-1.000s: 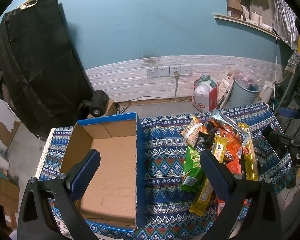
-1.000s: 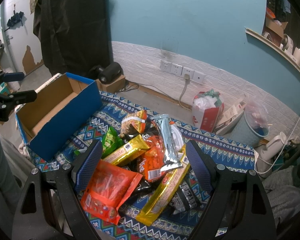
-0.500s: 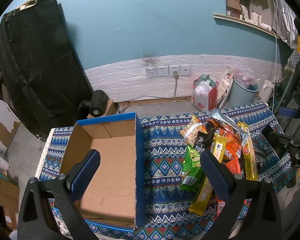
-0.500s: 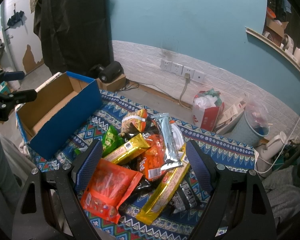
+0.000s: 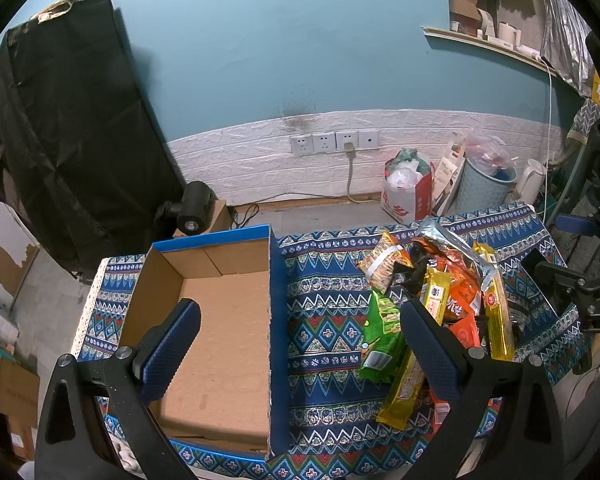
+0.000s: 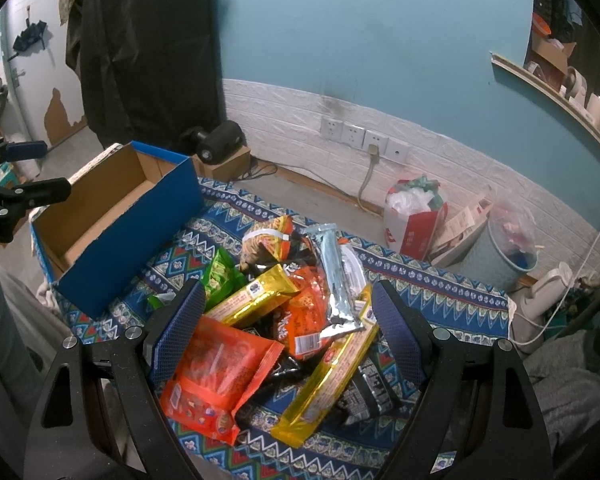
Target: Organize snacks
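The right gripper (image 6: 286,316) hangs with its jaws spread wide and nothing between them, low in the frame, right above the heap of snack packets (image 6: 296,320). Under its left finger lies the big orange bag (image 6: 216,372); between the fingers, a gold-wrapped bar (image 6: 256,302) and a silver packet (image 6: 336,276) slant across the heap, with a long yellow bar (image 6: 328,376) running to the lower middle. A green bag (image 6: 220,272) sits at the heap's left edge, nearest the box.

Over to the left gripper (image 5: 300,342): also wide open and empty, low centre of its frame, straddling the blue wall of the cardboard box (image 5: 220,320). The box takes the left half of that view and has nothing in it. The snack heap sits to the right on the patterned cloth surface (image 5: 324,312), near the box but not touching it.

What's changed over the last second? Almost nothing. Both grippers hold the same pose as before, and no packet has shifted. So the sorting hasn't begun: every snack is out on the surface, none in the box. By my read, the right gripper is lined up for a first pick, and the top-lying gold bar or orange bag looks the easiest grab. Slippery, overlapping wrappers could drag a neighbour along.
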The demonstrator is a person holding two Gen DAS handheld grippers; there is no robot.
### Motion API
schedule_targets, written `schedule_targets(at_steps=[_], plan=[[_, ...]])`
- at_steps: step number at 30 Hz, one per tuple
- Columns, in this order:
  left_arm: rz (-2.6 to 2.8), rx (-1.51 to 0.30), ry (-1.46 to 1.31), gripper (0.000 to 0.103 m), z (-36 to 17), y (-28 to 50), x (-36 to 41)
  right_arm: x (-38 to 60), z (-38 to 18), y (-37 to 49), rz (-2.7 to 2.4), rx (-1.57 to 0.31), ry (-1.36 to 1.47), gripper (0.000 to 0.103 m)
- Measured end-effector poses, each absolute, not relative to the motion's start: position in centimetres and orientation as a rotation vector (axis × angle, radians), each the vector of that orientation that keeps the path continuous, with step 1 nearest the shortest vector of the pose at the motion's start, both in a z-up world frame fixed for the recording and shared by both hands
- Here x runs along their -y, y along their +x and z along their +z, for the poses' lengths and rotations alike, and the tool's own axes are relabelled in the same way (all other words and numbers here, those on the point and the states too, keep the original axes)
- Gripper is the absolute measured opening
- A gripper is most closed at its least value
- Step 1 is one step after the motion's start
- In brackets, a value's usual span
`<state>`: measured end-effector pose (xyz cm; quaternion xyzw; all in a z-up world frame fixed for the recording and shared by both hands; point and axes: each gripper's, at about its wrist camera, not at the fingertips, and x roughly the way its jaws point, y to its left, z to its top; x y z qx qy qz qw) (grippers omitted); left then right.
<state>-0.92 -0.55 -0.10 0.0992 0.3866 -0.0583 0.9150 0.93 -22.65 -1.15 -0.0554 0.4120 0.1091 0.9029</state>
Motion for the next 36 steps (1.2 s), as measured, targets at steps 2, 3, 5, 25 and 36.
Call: schedule_targets(at_steps=[2,3,5,25,36], plan=[[-0.121,-0.797,0.204,0.101,-0.1,-0.9,0.5,22.6,-1.1,1.0,0.225,-0.852,-0.115,0.084],[-0.121,-0.796,0.203,0.101,-0.1,-0.9,0.5,22.7,-1.2,0.9,0.226,-0.853,-0.115,0.084],[-0.121,-0.796,0.203,0.101,-0.1,-0.9,0.5,22.8,-1.3,0.9,0.226,-0.854,-0.115,0.084],[-0.125,-0.807,0.214,0.101,-0.2,-0.7,0.8,23.5,-1.2,1.2,0.211,-0.880,-0.112,0.084],[-0.128,-0.813,0.233,0.101,-0.9,-0.3,1.2,23.6,-1.2,1.0,0.208,-0.882,-0.110,0.084]])
